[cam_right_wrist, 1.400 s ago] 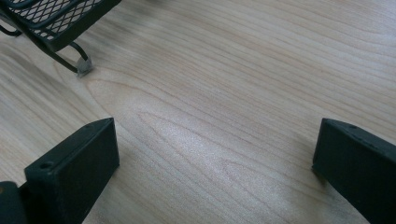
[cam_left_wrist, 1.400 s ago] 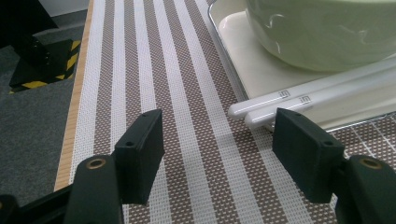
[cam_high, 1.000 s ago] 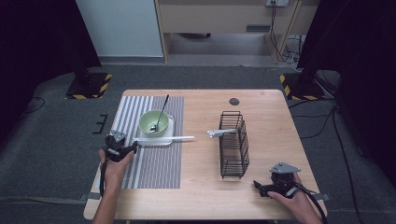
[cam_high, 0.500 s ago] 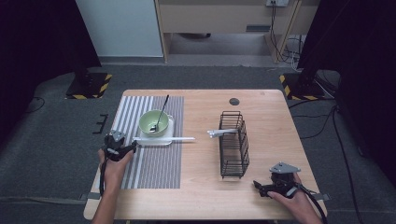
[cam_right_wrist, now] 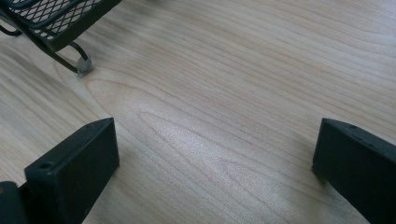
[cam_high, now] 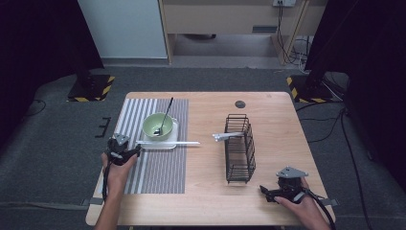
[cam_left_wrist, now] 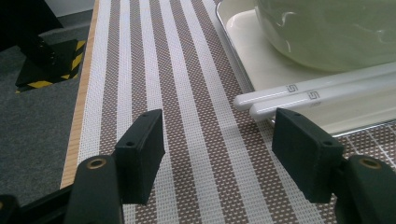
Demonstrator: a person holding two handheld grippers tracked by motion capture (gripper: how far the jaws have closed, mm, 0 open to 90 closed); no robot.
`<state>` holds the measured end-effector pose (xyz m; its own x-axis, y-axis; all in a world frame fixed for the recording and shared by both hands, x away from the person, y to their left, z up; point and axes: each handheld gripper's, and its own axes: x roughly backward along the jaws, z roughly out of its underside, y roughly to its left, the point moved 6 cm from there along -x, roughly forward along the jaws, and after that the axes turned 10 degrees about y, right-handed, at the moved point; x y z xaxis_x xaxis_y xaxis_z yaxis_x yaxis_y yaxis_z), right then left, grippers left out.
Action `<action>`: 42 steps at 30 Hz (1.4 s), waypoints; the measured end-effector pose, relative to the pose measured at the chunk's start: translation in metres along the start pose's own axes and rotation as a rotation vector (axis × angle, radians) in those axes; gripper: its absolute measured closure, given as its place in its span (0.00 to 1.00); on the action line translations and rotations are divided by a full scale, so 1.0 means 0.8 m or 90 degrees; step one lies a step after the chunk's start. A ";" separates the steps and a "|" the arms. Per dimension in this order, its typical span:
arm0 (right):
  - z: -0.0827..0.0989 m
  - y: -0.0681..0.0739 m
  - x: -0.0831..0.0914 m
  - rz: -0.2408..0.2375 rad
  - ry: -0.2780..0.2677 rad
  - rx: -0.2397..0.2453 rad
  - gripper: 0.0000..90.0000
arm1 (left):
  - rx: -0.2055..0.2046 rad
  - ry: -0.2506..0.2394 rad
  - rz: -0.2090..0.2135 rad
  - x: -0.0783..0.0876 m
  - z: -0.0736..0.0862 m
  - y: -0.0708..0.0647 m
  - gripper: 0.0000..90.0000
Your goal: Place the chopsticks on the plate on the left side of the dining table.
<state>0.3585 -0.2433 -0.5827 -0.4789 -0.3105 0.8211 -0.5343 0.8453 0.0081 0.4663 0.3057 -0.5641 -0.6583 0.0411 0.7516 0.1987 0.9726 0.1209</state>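
Left gripper view puts the white chopsticks right of centre, their near ends lying over the tray's edge just ahead of your left tool, which stands released with nothing between its jaws. The green bowl sits on that tray, upper right. Your right tool, also released, rests on the bench at lower right. Close off-centre and you'll likely roll one chopstick away or nudge the tray.

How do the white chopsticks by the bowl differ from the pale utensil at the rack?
The white chopsticks lie flat across the white tray on the striped mat; the pale utensil pokes out of the black wire rack above bare wood. The chopsticks are longer. The chopsticks lie just ahead of the left gripper; the utensil lies far from both grippers.
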 end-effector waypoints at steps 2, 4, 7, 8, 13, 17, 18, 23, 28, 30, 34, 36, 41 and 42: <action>0.000 0.000 0.000 0.000 0.000 -0.001 0.00 | 0.001 -0.001 -0.001 0.000 0.000 0.001 0.38; 0.000 0.000 0.000 0.001 -0.001 -0.001 0.00 | 0.002 0.000 -0.001 0.000 0.000 0.001 0.38; 0.000 0.000 0.000 0.000 0.000 -0.001 0.00 | 0.000 -0.001 0.001 0.000 0.000 0.000 0.38; 0.000 0.000 0.000 0.001 -0.001 -0.001 0.00 | 0.000 -0.001 0.001 0.000 0.000 0.000 0.38; 0.000 0.000 0.000 0.000 0.000 0.000 0.00 | -0.001 -0.001 0.002 0.001 0.000 0.000 0.37; 0.000 0.000 0.000 0.001 -0.001 -0.001 0.00 | 0.003 -0.002 0.002 0.001 0.000 0.000 0.37; 0.000 0.000 0.000 0.000 0.000 0.000 0.00 | 0.002 -0.002 0.002 0.001 0.000 0.000 0.37; 0.000 0.000 0.000 0.001 0.000 0.000 0.00 | -0.003 -0.001 0.007 0.004 0.000 -0.003 0.37; 0.000 0.000 0.000 0.001 -0.001 -0.001 0.00 | -0.008 -0.006 0.015 0.011 -0.001 -0.006 0.36; 0.000 0.000 0.000 0.000 0.000 -0.001 0.00 | -0.009 -0.006 0.020 0.013 -0.002 -0.008 0.35; 0.000 0.000 0.000 0.001 0.000 -0.001 0.00 | -0.004 -0.006 0.035 0.016 -0.002 -0.011 0.33; 0.000 0.000 0.000 0.000 0.000 0.000 0.00 | -0.005 -0.007 0.048 0.019 -0.003 -0.014 0.31; 0.000 0.000 0.000 0.001 0.000 -0.001 0.00 | -0.007 -0.001 0.066 0.024 -0.005 -0.020 0.24; 0.000 0.000 0.000 0.001 0.000 -0.001 0.00 | -0.009 -0.001 0.065 0.025 -0.006 -0.021 0.23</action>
<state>0.3585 -0.2433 -0.5827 -0.4793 -0.3098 0.8212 -0.5326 0.8463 0.0084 0.4533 0.2889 -0.5479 -0.6348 0.1400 0.7599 0.2750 0.9600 0.0528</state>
